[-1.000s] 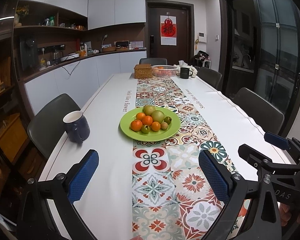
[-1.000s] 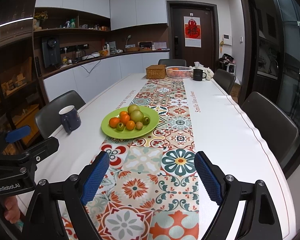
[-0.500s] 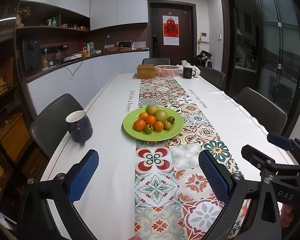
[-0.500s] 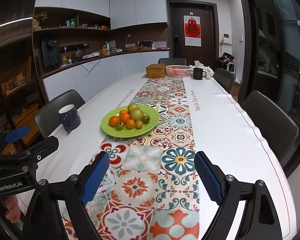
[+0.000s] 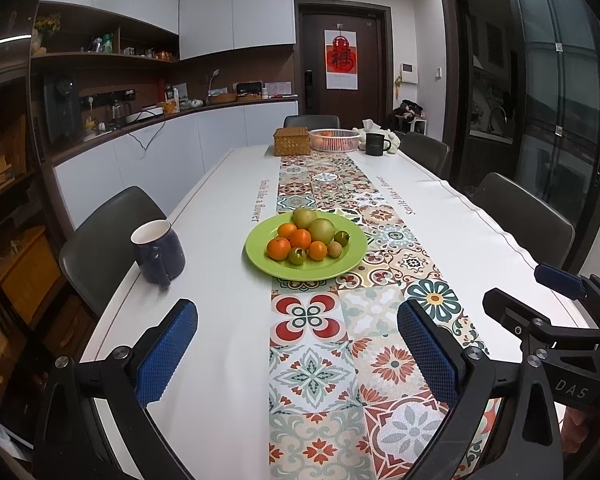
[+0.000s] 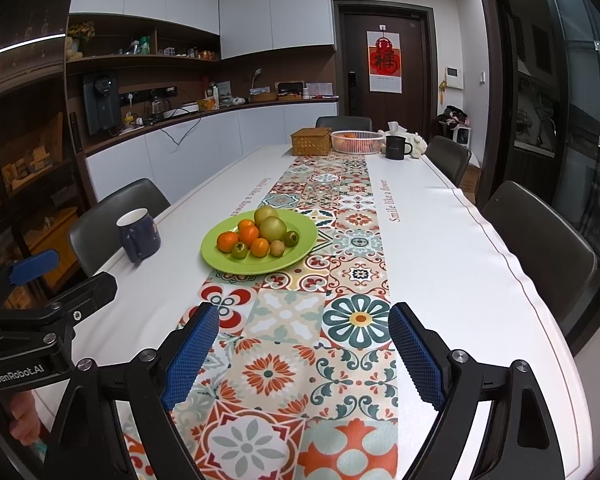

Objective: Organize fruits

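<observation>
A green plate (image 5: 352,258) (image 6: 304,248) sits mid-table on the patterned runner, holding several oranges (image 5: 278,248) (image 6: 227,241), two pale pears (image 5: 321,230) (image 6: 273,228), small green fruits (image 5: 297,255) and a small beige fruit (image 5: 334,249). My left gripper (image 5: 298,344) is open and empty, above the near end of the table, well short of the plate. My right gripper (image 6: 303,346) is open and empty, also short of the plate. A white wire basket (image 5: 334,139) (image 6: 357,141) with an orange stands at the far end.
A dark blue mug (image 5: 158,251) (image 6: 138,235) stands left of the plate near the table edge. A wicker box (image 5: 291,141), a black mug (image 5: 375,145) and tissues stand at the far end. Dark chairs (image 6: 540,248) line both sides.
Both grippers have drifted slightly; the left view has shifted a little to the left, so the plate sits further right in it. Both stay open and empty.
</observation>
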